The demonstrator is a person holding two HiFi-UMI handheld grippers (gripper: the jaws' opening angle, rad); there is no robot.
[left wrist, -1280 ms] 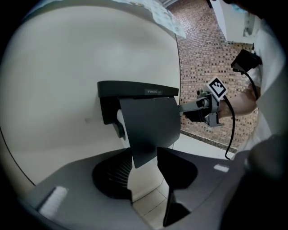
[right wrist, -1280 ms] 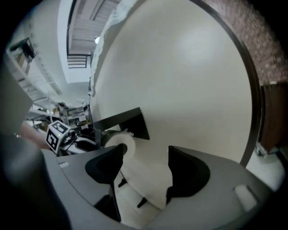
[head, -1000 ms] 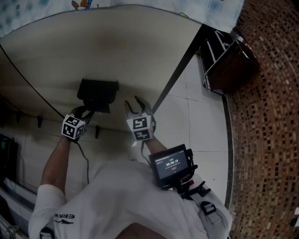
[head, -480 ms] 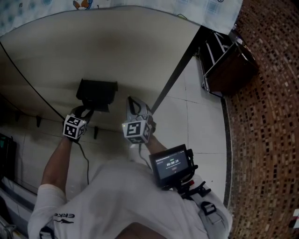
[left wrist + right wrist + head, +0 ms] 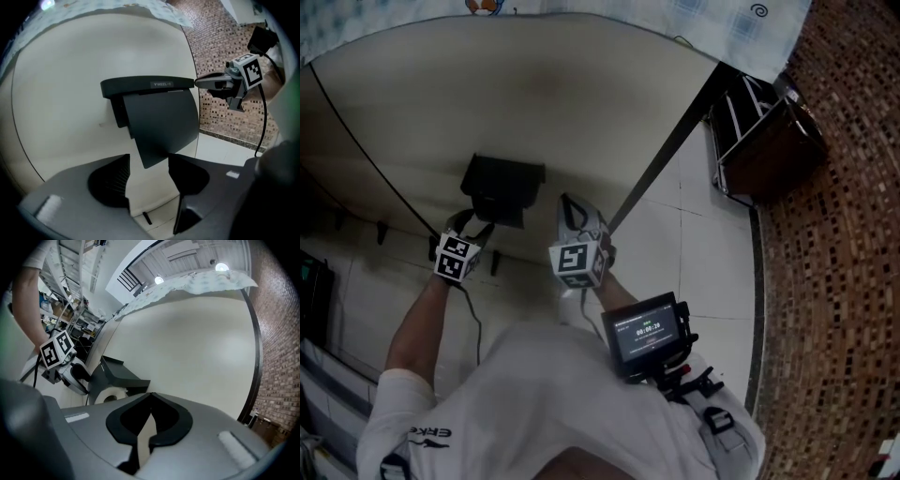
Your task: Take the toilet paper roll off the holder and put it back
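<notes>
A black toilet paper holder (image 5: 502,186) is fixed to the cream wall. In the left gripper view its top shelf (image 5: 147,86) sits over a hanging black cover flap (image 5: 161,124). The white toilet paper roll (image 5: 112,396) shows only in the right gripper view, tucked under the holder (image 5: 117,377). My left gripper (image 5: 472,228) is just below the holder. Its jaws are opening, with the flap's lower corner between them (image 5: 147,180) and the pads clear of it. My right gripper (image 5: 573,208) hangs to the holder's right, shut and empty (image 5: 151,395).
A metal rack holding a brown box (image 5: 761,131) stands at the upper right, beside a brick-patterned surface (image 5: 834,281). A black strip (image 5: 661,159) runs diagonally down the wall. Small hooks (image 5: 380,232) dot the lower wall. A screen device (image 5: 647,333) sits on the person's chest.
The right gripper's jaws went from spread wide to shut and moved slightly left. The left gripper stayed under the holder.
</notes>
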